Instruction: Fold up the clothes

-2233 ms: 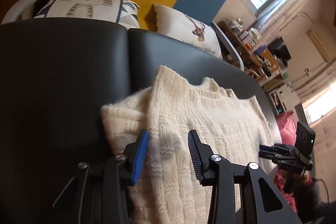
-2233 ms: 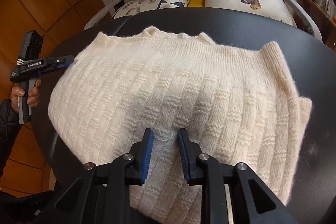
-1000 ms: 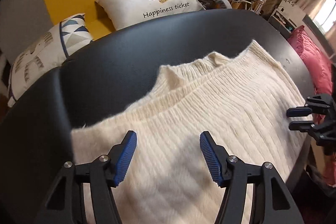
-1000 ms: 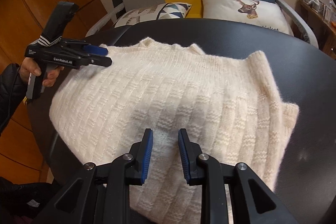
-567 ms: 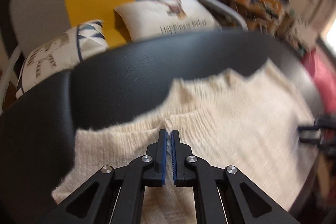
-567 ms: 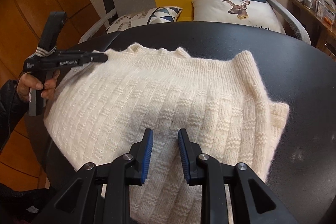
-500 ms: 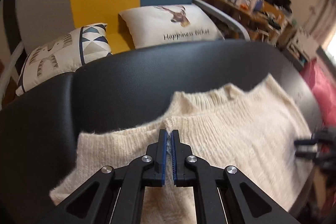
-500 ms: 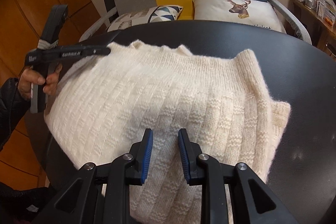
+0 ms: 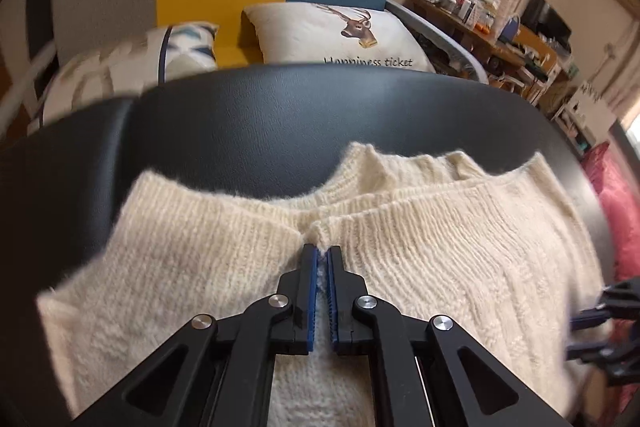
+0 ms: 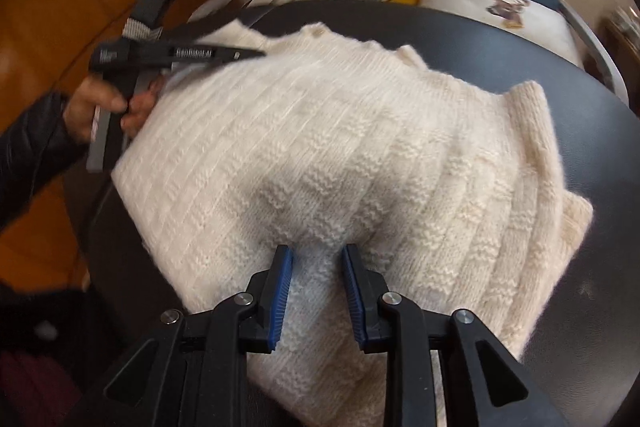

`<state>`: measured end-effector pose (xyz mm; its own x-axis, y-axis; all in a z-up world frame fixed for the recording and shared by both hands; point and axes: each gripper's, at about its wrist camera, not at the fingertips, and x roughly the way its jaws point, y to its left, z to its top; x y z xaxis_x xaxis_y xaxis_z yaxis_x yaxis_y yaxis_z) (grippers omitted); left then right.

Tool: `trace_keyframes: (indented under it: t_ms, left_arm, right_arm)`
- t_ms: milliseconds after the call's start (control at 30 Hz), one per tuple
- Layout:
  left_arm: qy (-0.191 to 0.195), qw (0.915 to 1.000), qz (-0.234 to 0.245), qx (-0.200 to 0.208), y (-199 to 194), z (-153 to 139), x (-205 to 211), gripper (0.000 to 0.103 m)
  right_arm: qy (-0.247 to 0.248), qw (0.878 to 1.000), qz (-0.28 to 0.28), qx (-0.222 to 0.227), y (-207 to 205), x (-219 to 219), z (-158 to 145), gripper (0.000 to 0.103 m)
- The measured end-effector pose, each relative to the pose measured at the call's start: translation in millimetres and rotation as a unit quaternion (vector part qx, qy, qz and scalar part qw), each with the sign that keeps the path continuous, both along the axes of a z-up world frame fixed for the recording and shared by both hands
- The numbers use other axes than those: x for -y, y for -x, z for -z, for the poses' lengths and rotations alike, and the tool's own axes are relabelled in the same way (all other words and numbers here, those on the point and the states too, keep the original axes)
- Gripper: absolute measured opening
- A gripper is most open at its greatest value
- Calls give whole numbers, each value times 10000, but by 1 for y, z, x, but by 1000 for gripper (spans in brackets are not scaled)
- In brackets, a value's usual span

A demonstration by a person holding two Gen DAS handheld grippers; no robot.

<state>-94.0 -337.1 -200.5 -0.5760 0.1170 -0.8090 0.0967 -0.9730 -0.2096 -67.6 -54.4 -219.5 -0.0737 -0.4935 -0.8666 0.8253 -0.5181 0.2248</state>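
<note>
The cream sweater [image 10: 340, 147] lies on the black table [image 9: 280, 123]. The left gripper [image 9: 321, 259] is clamped on its ribbed edge; the right gripper [image 10: 318, 255], jaws easing apart, pinches a fold near the hem. Cushions [image 9: 332, 35] sit behind.

**Black grippers, blue pads**

Both grippers are matte black plastic linkages with triangular cut-outs and silver screw heads at the pivots. The left gripper [image 9: 321, 255] and right gripper [image 10: 317, 255] carry ribbed blue pads on their fingers [image 10: 282, 287]. White lettering marks the left gripper's side, above a grey handle. The hand [image 10: 100, 107] emerges from a glossy black sleeve [image 10: 32, 151].
</note>
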Motion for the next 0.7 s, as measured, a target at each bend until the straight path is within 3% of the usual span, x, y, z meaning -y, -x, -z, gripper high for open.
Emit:
trace_keyframes:
  t_ms: [200, 333, 400, 533, 600, 700]
  left_arm:
    - [-270, 9980, -551, 152, -15, -4, 5, 7]
    - [-275, 9942, -958, 416, 8, -10, 15, 9]
    - [-287, 9933, -990, 518, 11, -16, 12, 17]
    - [-99, 9955, -844, 410, 5, -37, 4, 36]
    - [-50, 9961, -815, 330, -1, -48, -1, 49]
    - [-167, 9980, -589, 165, -8, -63, -23, 53]
  right_arm:
    - [227, 9994, 139, 231, 6, -10, -3, 27]
    - [1078, 9911, 301, 721, 21, -45, -35, 27]
    - [1487, 9830, 485, 963, 29, -87, -46, 27]
    - [1811, 9701, 865, 1366, 38, -161, -43, 28]
    - [1878, 9649, 855, 1626, 40, -177, -31, 33]
    - [1861, 9623, 652, 1875, 40, -175, -13, 33]
